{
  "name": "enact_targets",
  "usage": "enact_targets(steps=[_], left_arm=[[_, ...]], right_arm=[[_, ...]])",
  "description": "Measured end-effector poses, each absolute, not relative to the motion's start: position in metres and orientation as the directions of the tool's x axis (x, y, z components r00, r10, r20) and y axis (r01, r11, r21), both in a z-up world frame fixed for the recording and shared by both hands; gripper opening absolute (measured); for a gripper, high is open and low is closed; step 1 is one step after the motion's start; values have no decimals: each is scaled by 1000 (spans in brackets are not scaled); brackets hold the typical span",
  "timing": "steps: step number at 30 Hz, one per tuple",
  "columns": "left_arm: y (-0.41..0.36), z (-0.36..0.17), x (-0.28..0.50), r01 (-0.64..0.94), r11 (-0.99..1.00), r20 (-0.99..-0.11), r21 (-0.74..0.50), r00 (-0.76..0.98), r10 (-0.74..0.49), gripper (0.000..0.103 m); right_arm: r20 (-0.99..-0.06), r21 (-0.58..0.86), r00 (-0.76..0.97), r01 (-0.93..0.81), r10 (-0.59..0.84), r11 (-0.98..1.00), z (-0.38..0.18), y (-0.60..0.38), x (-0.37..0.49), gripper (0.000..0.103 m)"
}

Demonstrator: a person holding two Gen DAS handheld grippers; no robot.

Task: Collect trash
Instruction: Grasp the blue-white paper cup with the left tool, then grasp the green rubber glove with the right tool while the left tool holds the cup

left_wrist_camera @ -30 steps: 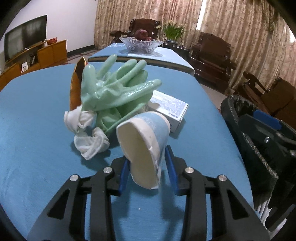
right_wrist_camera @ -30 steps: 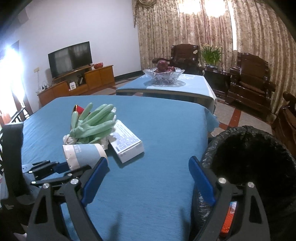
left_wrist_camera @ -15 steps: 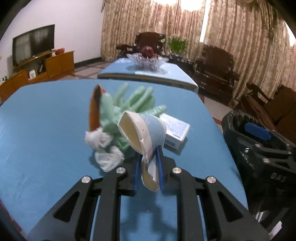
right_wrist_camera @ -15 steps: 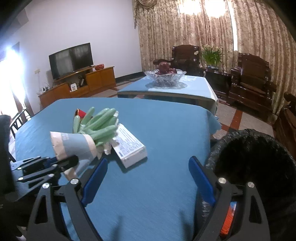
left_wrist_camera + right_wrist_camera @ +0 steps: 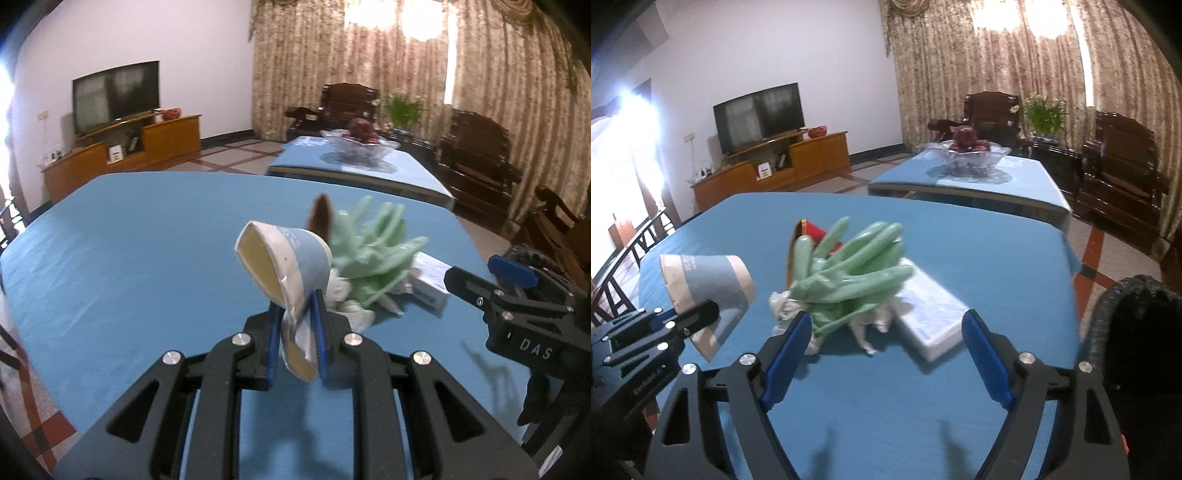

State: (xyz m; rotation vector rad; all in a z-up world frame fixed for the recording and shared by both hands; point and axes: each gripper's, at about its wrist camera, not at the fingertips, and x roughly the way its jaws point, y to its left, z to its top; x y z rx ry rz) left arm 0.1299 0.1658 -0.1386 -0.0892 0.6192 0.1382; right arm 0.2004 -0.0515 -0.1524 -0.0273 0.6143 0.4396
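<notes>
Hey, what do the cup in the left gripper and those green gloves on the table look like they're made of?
The cup looks like paper, matte: its wall is creased flat where the left gripper pinches it. The green gloves look like rubber or latex, smooth and slightly glossy, with soft highlights along the fingers; which one, the view leaves open.

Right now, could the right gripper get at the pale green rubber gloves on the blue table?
Probably yes: the right gripper is empty, its jaws closing, and the gloves lie straight ahead with nothing between.

Window glare through curtains, slight blur, perhaps motion; dark fisheye corners.
</notes>
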Motion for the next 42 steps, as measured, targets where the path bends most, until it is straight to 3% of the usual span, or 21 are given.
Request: enact_targets(steps=[11, 14, 22, 28, 30, 31, 42], left_arm=[[200, -143, 146, -219, 975, -598, -28, 785, 159, 15], [203, -144, 151, -218, 976, -599, -23, 784, 161, 15], [218, -153, 164, -252, 967, -618, -28, 765, 181, 15], [227, -158, 170, -273, 961, -631, -37, 752, 189, 15], [228, -157, 169, -275, 961, -630, -40, 753, 190, 15], [226, -156, 170, -275, 961, -629, -39, 754, 190, 15], [215, -139, 157, -252, 967, -606, -45, 777, 174, 16]], right_arm=[[-563, 75, 720, -444, 405, 893, -155, 2, 228, 79], [-578, 85, 703, -452, 414, 888, -159, 10, 237, 72], [-617, 98, 677, -440, 402, 892, -177, 21, 254, 68], [-637, 106, 634, -490, 437, 865, -179, 27, 256, 39], [-641, 138, 610, -505, 465, 852, -177, 25, 256, 15], [-639, 145, 606, -508, 473, 849, -175, 24, 254, 9], [-556, 173, 614, -574, 560, 801, -126, 1, 225, 5]])
